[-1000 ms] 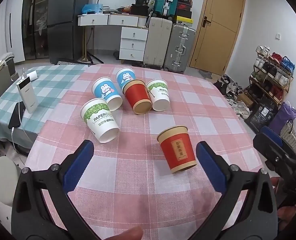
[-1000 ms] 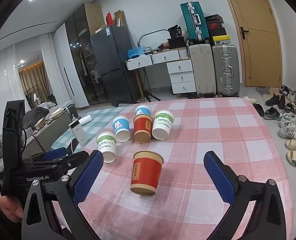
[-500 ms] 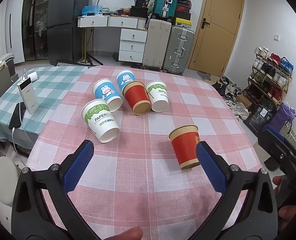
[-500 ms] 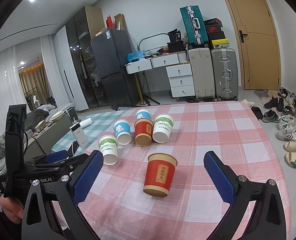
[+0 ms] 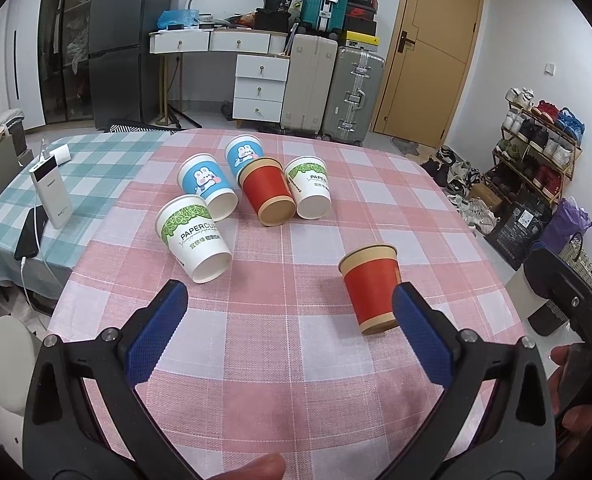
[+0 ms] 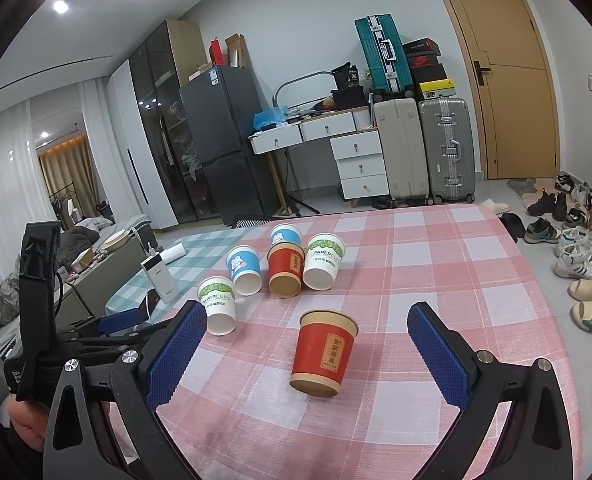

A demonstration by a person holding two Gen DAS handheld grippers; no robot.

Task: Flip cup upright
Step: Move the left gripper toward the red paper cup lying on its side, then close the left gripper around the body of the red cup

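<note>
Red paper wraps the cup (image 6: 323, 354) that sits alone on the near part of the pink checked surface (image 6: 475, 280), well apart from the cluster of five other cups (image 5: 248, 192) farther back. It looks upside down: the wider tan-rimmed end rests on the cloth and the narrower base points up, leaning slightly in both views. A tan label with printed characters runs down its side.

Both hand-held grippers are spread wide and hold nothing. The right hand-held gripper (image 6: 307, 354) frames the cup between its blue pads, with clear space on each side. In the left wrist view the left hand-held gripper (image 5: 284, 332) has the cup just beside its right-hand pad, not between the fingers.

My judgement is that the step in hand is the approach for a grasp by the right side. To do it well, centre the cup between the pads, close on the middle of the wall rather than near either rim, and squeeze only lightly, since thin paper will dent or go oval. Lift clear of the cloth before rotating, then set the narrow base down flat.

The cup is a tapered cone with rolled tan bands at both ends and a smooth matt wall. The pads are ribbed, which should help hold the smooth paper. The cloth is woven and a little soft.
</note>
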